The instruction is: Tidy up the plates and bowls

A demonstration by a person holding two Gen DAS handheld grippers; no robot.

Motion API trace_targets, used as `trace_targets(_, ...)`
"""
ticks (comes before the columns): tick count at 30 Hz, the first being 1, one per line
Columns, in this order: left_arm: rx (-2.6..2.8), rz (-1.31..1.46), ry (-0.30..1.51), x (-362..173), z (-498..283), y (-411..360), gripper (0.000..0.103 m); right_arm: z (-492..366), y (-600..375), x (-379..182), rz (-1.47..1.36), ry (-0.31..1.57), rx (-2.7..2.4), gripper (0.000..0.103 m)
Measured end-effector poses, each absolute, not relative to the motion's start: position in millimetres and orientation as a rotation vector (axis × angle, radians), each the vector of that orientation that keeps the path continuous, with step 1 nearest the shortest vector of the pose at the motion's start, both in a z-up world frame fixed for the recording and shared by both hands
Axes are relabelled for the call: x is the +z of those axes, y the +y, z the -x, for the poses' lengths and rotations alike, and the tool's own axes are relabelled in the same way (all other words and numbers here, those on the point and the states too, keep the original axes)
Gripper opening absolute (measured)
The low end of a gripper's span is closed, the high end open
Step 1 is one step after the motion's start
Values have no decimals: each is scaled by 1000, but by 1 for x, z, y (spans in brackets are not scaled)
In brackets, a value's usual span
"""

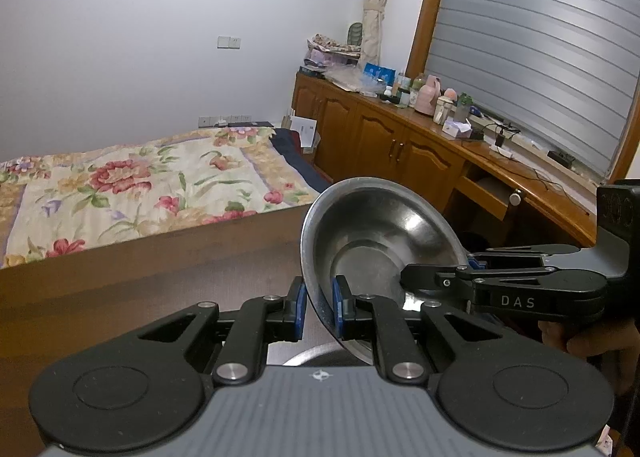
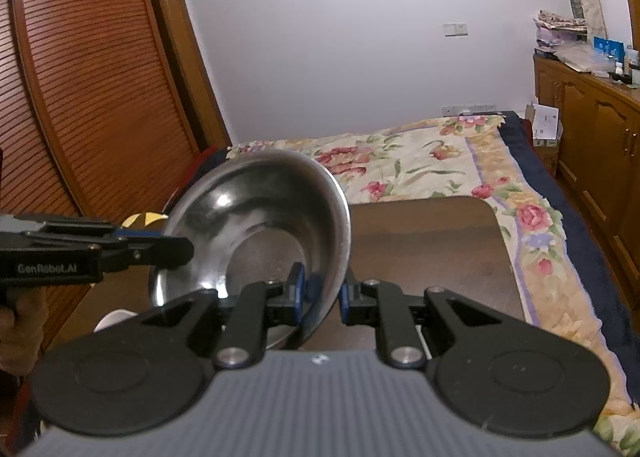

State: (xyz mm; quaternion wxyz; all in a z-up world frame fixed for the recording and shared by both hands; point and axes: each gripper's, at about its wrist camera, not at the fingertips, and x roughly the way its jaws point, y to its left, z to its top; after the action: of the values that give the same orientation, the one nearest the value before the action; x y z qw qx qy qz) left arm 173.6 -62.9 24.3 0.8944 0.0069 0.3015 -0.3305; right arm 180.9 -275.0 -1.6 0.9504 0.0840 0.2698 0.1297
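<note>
A steel bowl point(image 1: 380, 225) is held tilted above the dark wooden table point(image 1: 120, 289), its inside facing both cameras. My left gripper point(image 1: 319, 307) is shut on the bowl's near rim, one blue pad on each side of the wall. My right gripper point(image 1: 440, 267) comes in from the right and is shut on the opposite rim. In the right wrist view the same bowl point(image 2: 256, 209) sits between the right gripper point(image 2: 322, 293) pads, and the left gripper point(image 2: 168, 243) clamps its left rim. The table point(image 2: 432, 241) lies beneath.
A second metal rim point(image 1: 316, 357) shows just below the held bowl. A bed with a floral cover point(image 1: 140, 185) stands behind the table. A wooden sideboard point(image 1: 380, 137) crowded with bottles lines the right wall. A slatted wardrobe point(image 2: 80, 97) is on the left.
</note>
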Motion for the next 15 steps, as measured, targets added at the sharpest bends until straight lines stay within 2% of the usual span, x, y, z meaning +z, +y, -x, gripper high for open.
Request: trace_targets(15,-659,7,665,-19,-139,-50,15,-154,-261,-34,-178,612,296,19)
